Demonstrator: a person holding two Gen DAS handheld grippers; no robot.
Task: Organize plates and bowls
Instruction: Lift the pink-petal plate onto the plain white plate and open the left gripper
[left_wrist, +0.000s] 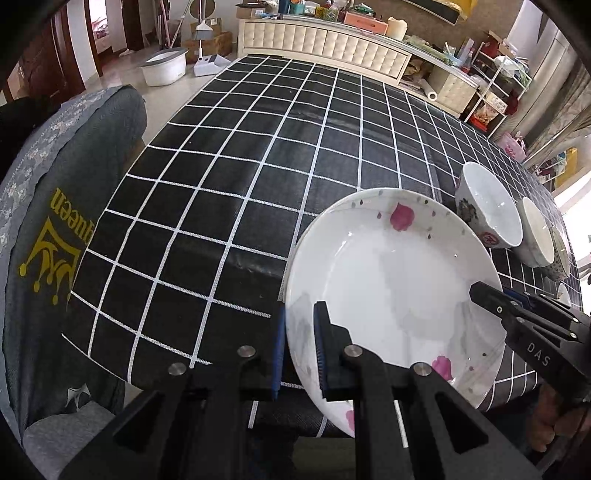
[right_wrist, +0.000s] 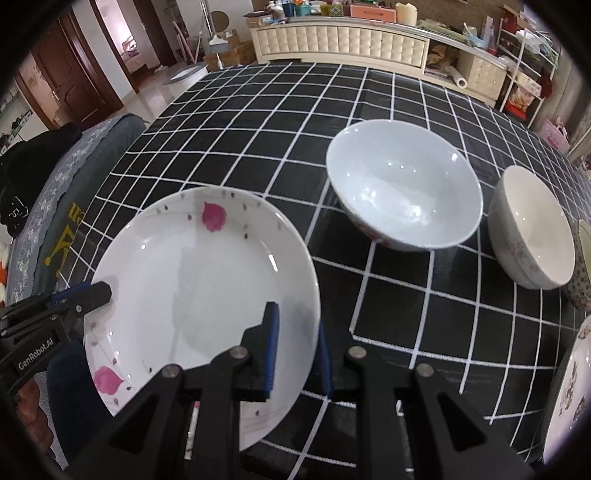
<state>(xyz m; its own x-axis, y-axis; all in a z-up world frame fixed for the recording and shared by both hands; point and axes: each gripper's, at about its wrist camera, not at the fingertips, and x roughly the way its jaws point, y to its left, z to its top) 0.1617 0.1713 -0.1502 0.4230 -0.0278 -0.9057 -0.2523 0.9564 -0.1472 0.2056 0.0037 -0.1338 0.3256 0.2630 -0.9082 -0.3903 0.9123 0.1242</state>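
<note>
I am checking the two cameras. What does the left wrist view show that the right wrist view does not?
Only the left wrist view: the yellow crown print on the grey chair cover, whole. Only the right wrist view: a patterned plate at the right edge. Both: the pink-flowered plate, gripped at opposite rims by the left gripper and right gripper, and the white bowls on the checked tablecloth.
</note>
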